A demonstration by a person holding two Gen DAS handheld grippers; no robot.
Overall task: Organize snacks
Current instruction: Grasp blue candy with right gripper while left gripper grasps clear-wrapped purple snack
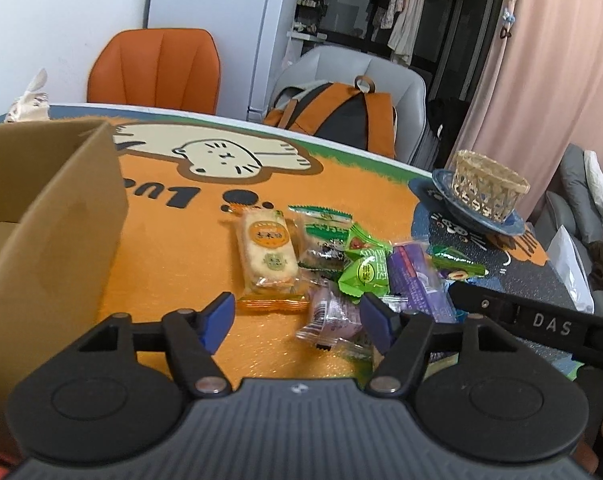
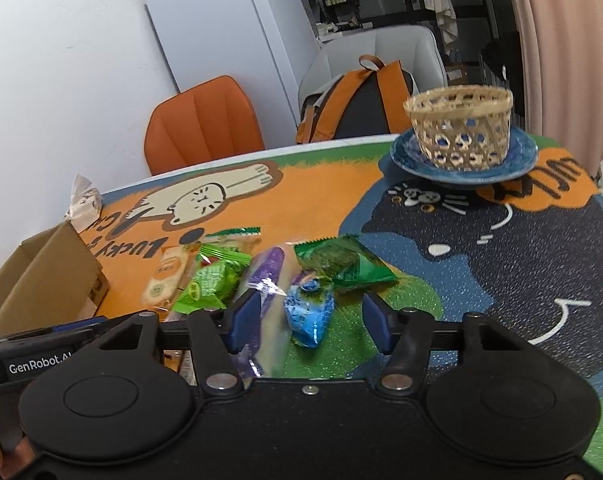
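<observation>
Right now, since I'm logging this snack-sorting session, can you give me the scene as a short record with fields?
surface: round table with a cartoon cat mat
snacks: loose pile at the centre, including an orange-labelled rice cracker pack, a pale purple wrapped sweet and a blue wrapped sweet
containers: open brown cardboard box; woven bamboo basket standing on a blue ceramic plate
left gripper: open, purple sweet between its fingers
right gripper: open, blue sweet between its fingers
</observation>
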